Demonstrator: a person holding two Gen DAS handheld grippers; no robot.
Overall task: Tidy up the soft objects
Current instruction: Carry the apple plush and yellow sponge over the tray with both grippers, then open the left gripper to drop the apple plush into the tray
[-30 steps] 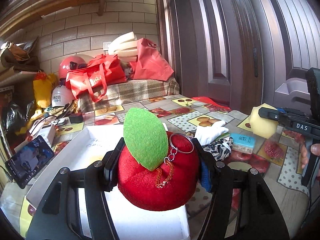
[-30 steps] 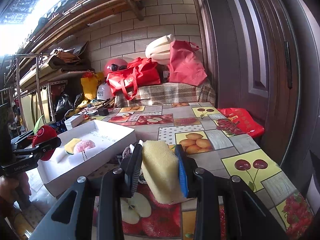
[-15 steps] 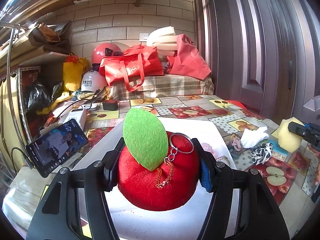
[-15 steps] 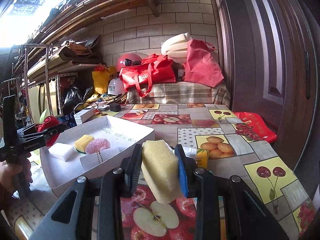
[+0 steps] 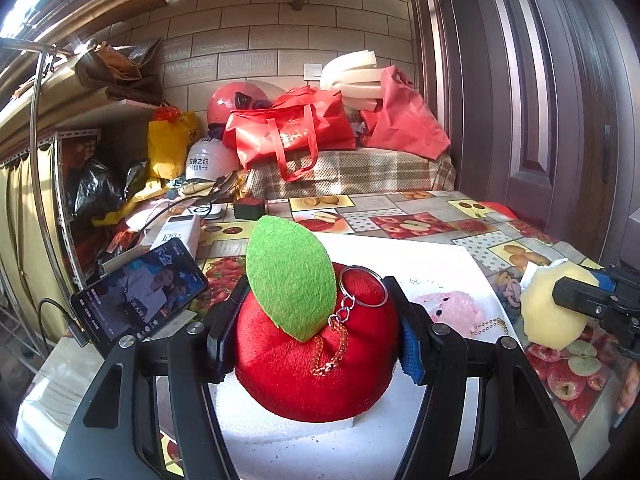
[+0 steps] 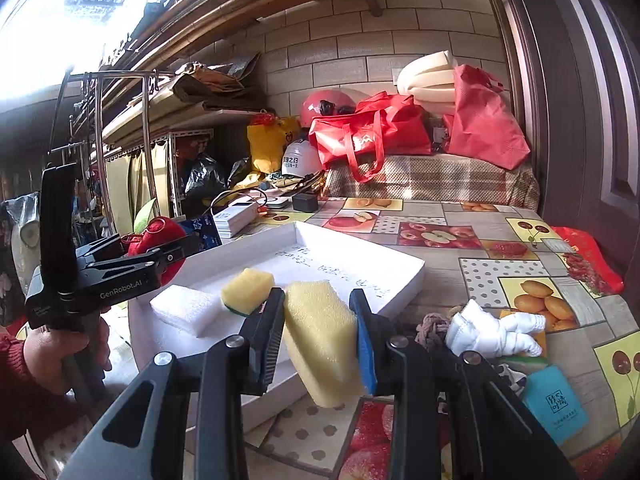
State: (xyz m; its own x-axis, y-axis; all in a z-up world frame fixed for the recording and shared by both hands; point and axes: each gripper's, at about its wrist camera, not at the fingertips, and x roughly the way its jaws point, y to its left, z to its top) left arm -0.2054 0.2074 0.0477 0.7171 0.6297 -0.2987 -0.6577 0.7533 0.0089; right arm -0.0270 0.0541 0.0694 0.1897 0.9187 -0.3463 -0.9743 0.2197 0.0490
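Swinging both claws toward the white tray (image 6: 404,276) has changed my views most: 1 second ago the left wrist view had the tray at lower left with the far claw at the right edge; now the tray fills the lower centre. On the table (image 6: 516,216), that tray already holds a white foam block (image 6: 182,308), a small yellow sponge (image 6: 248,288) and a pink plush (image 5: 452,306). My left claw (image 5: 316,340), about half open, clamps the red plush apple (image 5: 316,364) over the tray. My right claw (image 6: 320,336), closed as tight as it goes, pinches the yellow sponge block (image 6: 320,336) at the tray's near rim, bottom centre of its view. I judge 2 drops are next, while the white glove (image 6: 492,328) at right awaits sorting.
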